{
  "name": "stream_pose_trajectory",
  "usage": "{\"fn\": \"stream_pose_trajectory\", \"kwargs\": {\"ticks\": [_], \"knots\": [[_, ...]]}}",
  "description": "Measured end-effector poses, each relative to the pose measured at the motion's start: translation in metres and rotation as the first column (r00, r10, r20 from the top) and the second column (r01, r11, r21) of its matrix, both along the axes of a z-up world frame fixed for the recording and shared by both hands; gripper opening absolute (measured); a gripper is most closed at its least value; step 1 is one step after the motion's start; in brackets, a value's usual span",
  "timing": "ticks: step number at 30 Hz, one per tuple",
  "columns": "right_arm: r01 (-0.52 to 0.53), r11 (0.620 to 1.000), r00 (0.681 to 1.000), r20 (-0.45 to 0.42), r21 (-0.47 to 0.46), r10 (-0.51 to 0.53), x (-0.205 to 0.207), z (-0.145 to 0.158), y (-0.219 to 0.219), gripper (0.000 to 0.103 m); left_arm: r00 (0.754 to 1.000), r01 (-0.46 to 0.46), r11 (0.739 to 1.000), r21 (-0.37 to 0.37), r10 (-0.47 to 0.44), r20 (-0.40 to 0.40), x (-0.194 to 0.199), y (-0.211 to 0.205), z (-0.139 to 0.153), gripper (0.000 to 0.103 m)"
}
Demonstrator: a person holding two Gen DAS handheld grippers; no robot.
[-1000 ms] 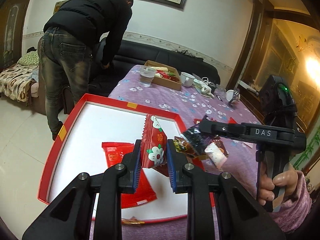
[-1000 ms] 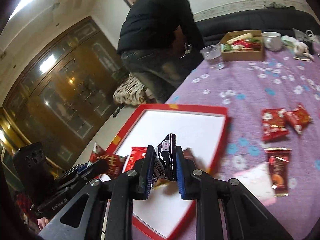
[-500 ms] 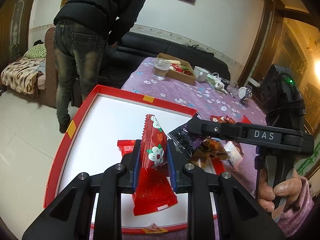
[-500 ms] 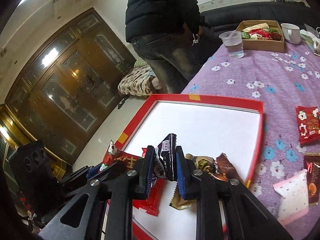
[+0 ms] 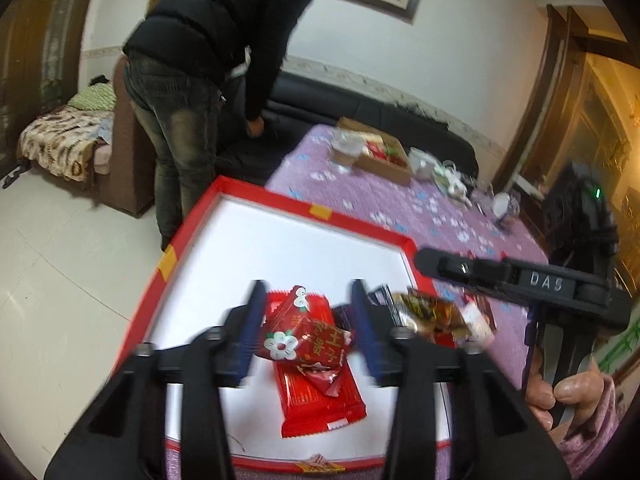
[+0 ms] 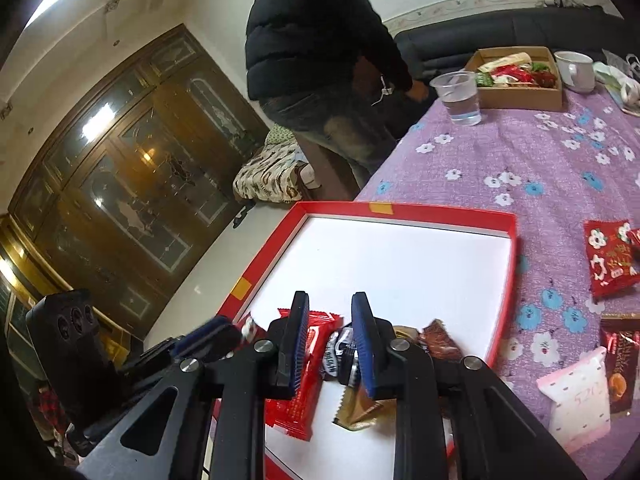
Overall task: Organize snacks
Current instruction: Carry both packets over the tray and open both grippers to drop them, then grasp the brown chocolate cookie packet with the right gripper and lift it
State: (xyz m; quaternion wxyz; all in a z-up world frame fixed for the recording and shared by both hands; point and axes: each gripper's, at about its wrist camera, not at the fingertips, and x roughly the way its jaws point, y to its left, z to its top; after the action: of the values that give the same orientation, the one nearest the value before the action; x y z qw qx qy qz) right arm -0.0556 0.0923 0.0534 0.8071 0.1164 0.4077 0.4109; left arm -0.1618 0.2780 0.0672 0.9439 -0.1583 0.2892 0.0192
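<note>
My left gripper (image 5: 308,294) hangs over the near end of the red-rimmed white tray (image 5: 360,220). Its jaws are opening, and the red flower packet (image 5: 304,336) lies loose between them on a flat red packet (image 5: 320,396). Just to the right, my right gripper (image 6: 332,320) is over the same end with jaws opening slightly. A black packet (image 6: 340,356) sits low between its pads, with a gap on the left side. Gold and brown wrapped snacks (image 6: 360,404) lie beside it in the tray.
Loose on the purple flowered cloth right of the tray are red packets (image 6: 608,260), a white-pink packet (image 6: 576,396) and a brown one (image 6: 618,368). A water cup (image 6: 458,96), cardboard box (image 6: 520,76) and mug (image 6: 576,70) stand far back. A person (image 6: 320,40) bends by the sofa.
The left jaws have sprung apart and the red flower packet has tipped down onto the flat red packet. The black packet has slid lower between the right jaws.
</note>
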Motion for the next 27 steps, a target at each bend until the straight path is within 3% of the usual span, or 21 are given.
{"fn": "stream_pose_trajectory", "kwargs": {"ticks": [1,5,7,12,18,22,27], "knots": [[0.009,1.0,1.0,-0.003,0.003,-0.009,0.001,0.0,-0.004,0.024,1.0,-0.012,1.0,0.008,0.012,0.02,-0.003,0.0,0.003,0.061],[0.052,0.998,0.998,-0.019,0.022,-0.052,0.009,-0.001,-0.025,0.028,0.999,-0.018,0.999,0.043,0.016,0.043,-0.003,-0.007,0.011,0.065],[0.079,0.996,0.997,-0.029,0.03,-0.078,0.014,-0.002,-0.04,0.03,0.999,-0.019,0.998,0.06,0.016,0.048,-0.002,-0.01,0.013,0.074],[0.152,0.988,0.988,-0.04,0.041,-0.15,0.031,-0.001,-0.085,0.047,0.999,0.002,0.992,0.123,-0.007,0.039,0.003,-0.028,0.015,0.075],[0.291,0.956,0.955,-0.06,0.029,-0.289,0.05,-0.006,-0.169,0.057,0.999,0.027,0.985,0.173,-0.034,0.037,0.007,-0.053,0.018,0.079],[0.335,0.942,0.937,-0.097,-0.017,-0.336,0.058,-0.016,-0.205,0.059,0.995,0.088,0.977,0.196,-0.095,0.03,0.014,-0.078,0.018,0.079],[0.292,0.956,0.946,-0.139,-0.031,-0.294,0.056,-0.032,-0.206,0.06,0.985,0.165,0.952,0.259,-0.174,0.009,0.017,-0.112,0.019,0.08]]}}
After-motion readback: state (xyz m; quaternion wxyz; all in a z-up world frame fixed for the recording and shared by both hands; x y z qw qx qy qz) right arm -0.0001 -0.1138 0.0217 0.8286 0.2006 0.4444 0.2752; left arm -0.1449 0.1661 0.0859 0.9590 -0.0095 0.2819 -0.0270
